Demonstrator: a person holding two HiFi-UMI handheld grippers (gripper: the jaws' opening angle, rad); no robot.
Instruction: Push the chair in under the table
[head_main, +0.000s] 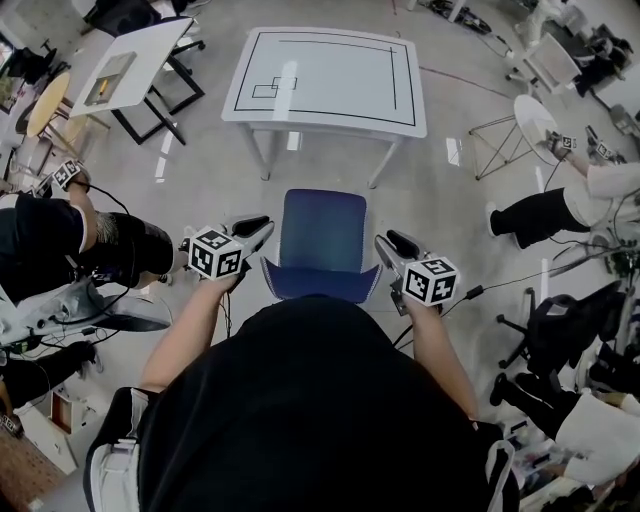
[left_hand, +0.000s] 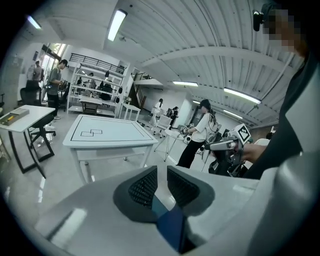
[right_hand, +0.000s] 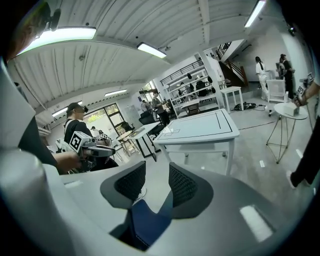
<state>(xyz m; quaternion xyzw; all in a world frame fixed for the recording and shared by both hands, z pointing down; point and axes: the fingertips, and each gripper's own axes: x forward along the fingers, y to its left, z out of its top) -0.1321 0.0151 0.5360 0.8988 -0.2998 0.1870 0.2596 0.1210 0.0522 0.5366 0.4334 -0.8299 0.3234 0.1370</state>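
A blue chair (head_main: 322, 235) stands on the floor a short way in front of the white table (head_main: 330, 80), with its seat facing the table and bare floor between them. My left gripper (head_main: 255, 228) sits at the left edge of the backrest and my right gripper (head_main: 392, 242) at the right edge. In the left gripper view the jaws (left_hand: 162, 172) stand close together with blue chair fabric (left_hand: 170, 225) pinched low between them. The right gripper (right_hand: 157, 170) looks the same, with blue fabric (right_hand: 145, 220) between its pads. The table (left_hand: 107, 132) (right_hand: 200, 127) lies straight ahead.
Another white table (head_main: 130, 55) stands at the far left. A small round table (head_main: 535, 115) and a seated person (head_main: 545, 210) are to the right. A second person (head_main: 50, 230) is close on the left. A black office chair (head_main: 560, 320) stands at the right.
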